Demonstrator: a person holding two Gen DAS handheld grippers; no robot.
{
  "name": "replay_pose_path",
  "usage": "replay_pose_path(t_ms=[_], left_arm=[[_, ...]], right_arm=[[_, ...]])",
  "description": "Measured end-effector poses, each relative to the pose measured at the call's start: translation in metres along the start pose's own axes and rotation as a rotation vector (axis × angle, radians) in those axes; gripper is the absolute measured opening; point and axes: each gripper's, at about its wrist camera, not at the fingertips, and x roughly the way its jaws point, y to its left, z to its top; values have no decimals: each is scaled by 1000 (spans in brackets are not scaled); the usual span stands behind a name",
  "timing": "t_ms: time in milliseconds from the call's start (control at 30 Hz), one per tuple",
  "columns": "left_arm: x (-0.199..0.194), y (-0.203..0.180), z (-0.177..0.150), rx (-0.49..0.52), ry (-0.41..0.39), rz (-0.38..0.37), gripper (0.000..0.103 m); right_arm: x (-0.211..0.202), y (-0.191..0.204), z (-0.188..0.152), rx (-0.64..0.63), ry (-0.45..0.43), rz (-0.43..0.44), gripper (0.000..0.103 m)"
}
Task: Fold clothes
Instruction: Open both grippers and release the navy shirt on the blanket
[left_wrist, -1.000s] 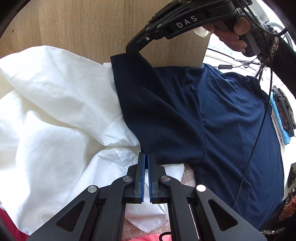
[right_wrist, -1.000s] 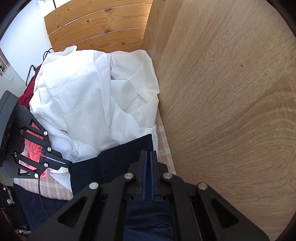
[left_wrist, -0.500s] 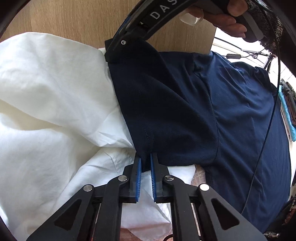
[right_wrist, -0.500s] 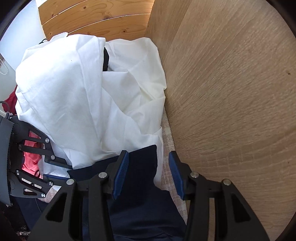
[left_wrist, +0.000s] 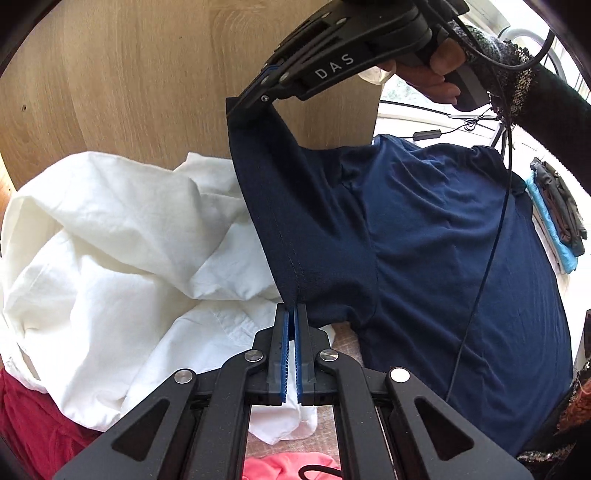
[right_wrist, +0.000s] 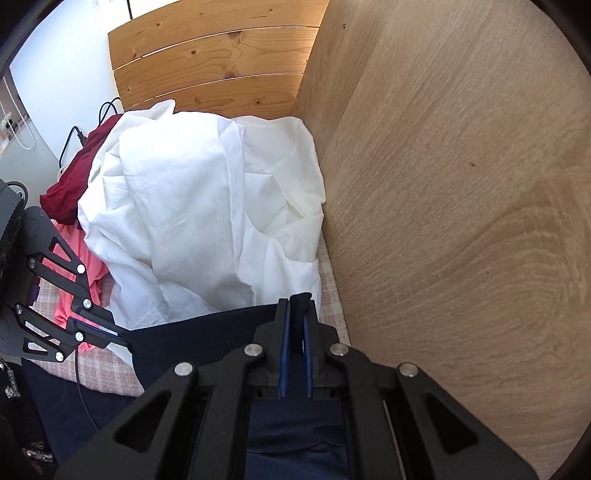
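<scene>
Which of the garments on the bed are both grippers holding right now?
The navy blue T-shirt. The left gripper and right gripper both pinch its hem; the crumpled white shirt, dark red and pink garments lie untouched.

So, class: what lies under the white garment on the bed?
Beneath the white garment, a dark red cloth and pink cloth poke out over checked bedding. Anything further beneath is covered.

The right claw (right_wrist: 294, 306) is closing on the edge of the navy shirt (right_wrist: 207, 332); the cloth is between its blue pads. On the left, the left claw (right_wrist: 120, 338) grips the same edge. Behind lies a white garment (right_wrist: 192, 206), beside a wooden panel (right_wrist: 461, 184).
</scene>
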Motion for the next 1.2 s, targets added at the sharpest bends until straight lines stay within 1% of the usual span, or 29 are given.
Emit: replay_pose_path(t_ms=[133, 200, 367, 400, 500, 600, 667, 700, 733, 800, 833, 867, 900, 967, 1033, 1067, 1100, 1200], left_arm=[[-2, -35, 11, 58, -10, -52, 2], [1, -54, 16, 88, -9, -82, 2], [17, -102, 23, 150, 7, -180, 2], [22, -110, 24, 159, 13, -195, 2], [42, -133, 22, 166, 48, -257, 2], [68, -154, 18, 205, 108, -276, 3], [85, -159, 14, 196, 160, -271, 6], [87, -157, 12, 187, 176, -262, 9], [87, -155, 11, 178, 188, -251, 8], [69, -139, 7, 143, 160, -244, 10], [54, -124, 3, 110, 139, -231, 15], [39, -109, -1, 73, 119, -213, 18], [24, -93, -6, 36, 99, -195, 20], [-6, -64, -19, -32, 70, -153, 20], [-26, -45, -36, -95, 74, -99, 20], [-35, -37, -44, -126, 78, -72, 20], [-44, -28, -53, -157, 82, -45, 20], [-64, -19, -85, -223, 98, -15, 20]], right_arm=[[-18, -7, -26, 27, -1, -26, 6], [-16, -10, -44, 48, 2, -40, 6], [-40, -18, -104, 122, 22, -62, 6], [-39, -20, -116, 140, 35, -64, 6], [-33, -26, -154, 195, 81, -79, 6], [-19, -33, -183, 238, 131, -101, 6], [-10, -38, -197, 260, 157, -113, 7], [-5, -40, -202, 260, 182, -127, 7], [-3, -42, -206, 259, 209, -141, 8], [-1, -45, -216, 257, 261, -169, 10], [-6, -48, -219, 277, 253, -178, 11], [-13, -51, -223, 300, 241, -185, 12], [-23, -54, -225, 336, 210, -187, 12], [-43, -55, -227, 398, 127, -162, 14], [-60, -48, -226, 436, 49, -134, 19], [-66, -42, -225, 448, 15, -122, 20], [-70, -35, -223, 457, -4, -97, 22], [-74, -10, -217, 465, -34, -24, 22]])
